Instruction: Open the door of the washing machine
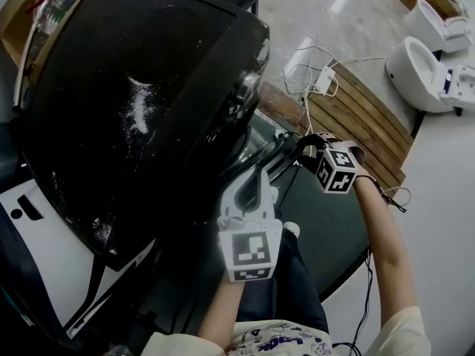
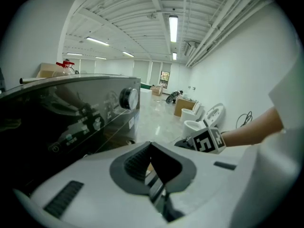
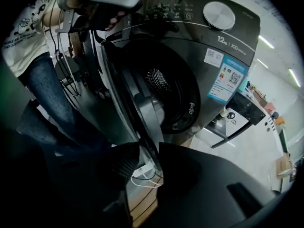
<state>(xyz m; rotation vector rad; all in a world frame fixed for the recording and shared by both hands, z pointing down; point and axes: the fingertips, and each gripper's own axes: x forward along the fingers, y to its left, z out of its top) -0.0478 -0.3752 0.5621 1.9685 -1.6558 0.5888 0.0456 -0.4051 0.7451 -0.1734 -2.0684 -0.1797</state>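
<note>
Door (image 3: 136,99), centre frame, already stands well off the washing machine (image 3: 209,46), its edge pinched in the half-closed jaws of the right gripper (image 3: 148,147); left gripper (image 2: 151,148) closed, empty; seemingly only a wider swing remains.

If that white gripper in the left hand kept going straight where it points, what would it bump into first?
Probably the tan wooden slat platform: a sliver of it shows just past the shut left gripper's tips. Depth is unclear; it might brush the dark grey washing machine's front first.
</note>
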